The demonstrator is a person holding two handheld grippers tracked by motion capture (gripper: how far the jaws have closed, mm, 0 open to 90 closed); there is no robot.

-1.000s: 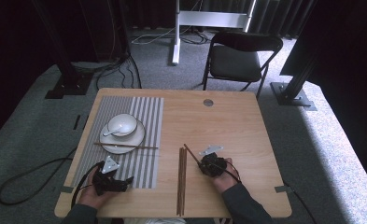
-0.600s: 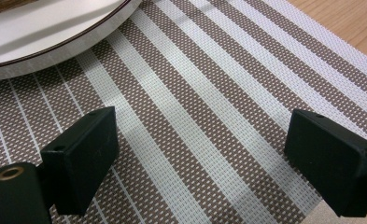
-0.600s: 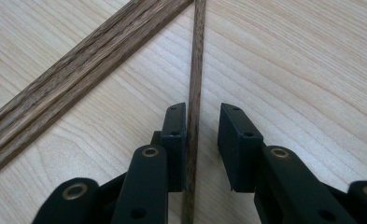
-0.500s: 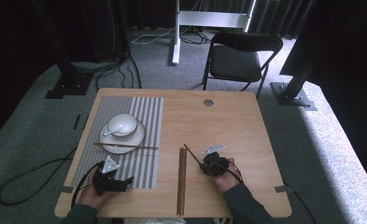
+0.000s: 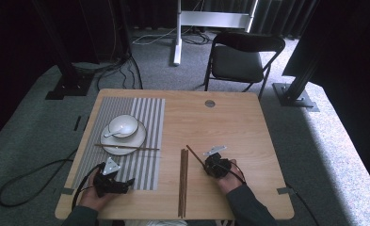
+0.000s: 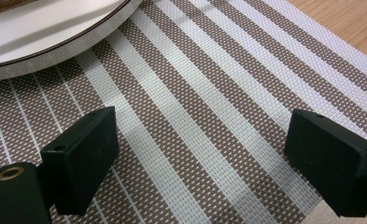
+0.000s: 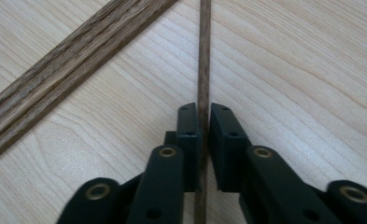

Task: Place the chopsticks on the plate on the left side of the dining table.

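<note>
My right gripper (image 5: 208,165) (image 7: 203,112) is shut on a thin dark chopstick (image 5: 195,154) (image 7: 203,56) that lies on the bare wooden table (image 5: 234,125). Its jaws have just been closing on this stick. Left of it, a pair of chopsticks (image 5: 182,181) (image 7: 69,79) lies side by side. My left gripper (image 5: 126,181) (image 6: 200,154) stands open low over the striped placemat (image 5: 147,113) (image 6: 209,84), with nothing between its jaws. A white plate (image 5: 108,146) (image 6: 41,42) on the mat carries a bowl (image 5: 124,123) with a spoon (image 5: 111,133), and another chopstick (image 5: 126,147) lies across the plate's near rim.
A round grommet (image 5: 209,103) sits near the table's far edge. A black folding chair (image 5: 239,61) stands behind the table. Cables (image 5: 27,176) trail over the floor at the left.
</note>
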